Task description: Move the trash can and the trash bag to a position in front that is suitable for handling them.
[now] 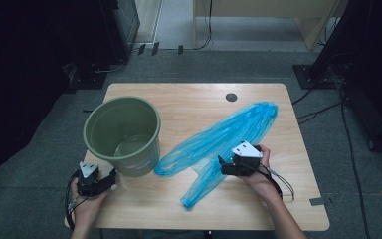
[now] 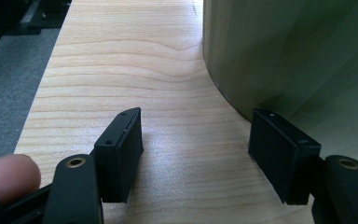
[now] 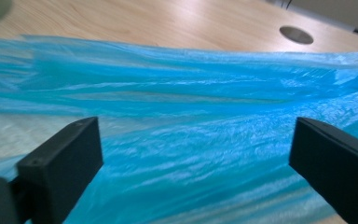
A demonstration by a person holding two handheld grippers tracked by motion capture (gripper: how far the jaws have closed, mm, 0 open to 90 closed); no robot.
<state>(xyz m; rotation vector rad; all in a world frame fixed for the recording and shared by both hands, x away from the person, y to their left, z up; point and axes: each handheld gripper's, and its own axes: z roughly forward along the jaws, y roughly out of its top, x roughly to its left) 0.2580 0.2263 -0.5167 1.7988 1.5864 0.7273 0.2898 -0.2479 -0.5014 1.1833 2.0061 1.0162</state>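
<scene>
A green plastic bin (image 1: 123, 133) stands upright on the left half of the wooden table (image 1: 189, 104). A long blue plastic bag (image 1: 219, 137) lies flat across the table's middle and right. My right gripper (image 1: 222, 164) rests on the bag's near side, its jaws wide open with blue film (image 3: 196, 140) spread under and beyond them; the pads do not press it. My left gripper (image 1: 110, 180) sits at the bin's near base, open, with bare wood between its jaws and the bin wall (image 2: 284, 56) just past the right-hand jaw.
A round cable hole (image 1: 231, 97) sits in the table's far edge. Grey carpet surrounds the table, with dark stands and cables at the far left and right. Bare wood lies in front of the bin and along the near edge.
</scene>
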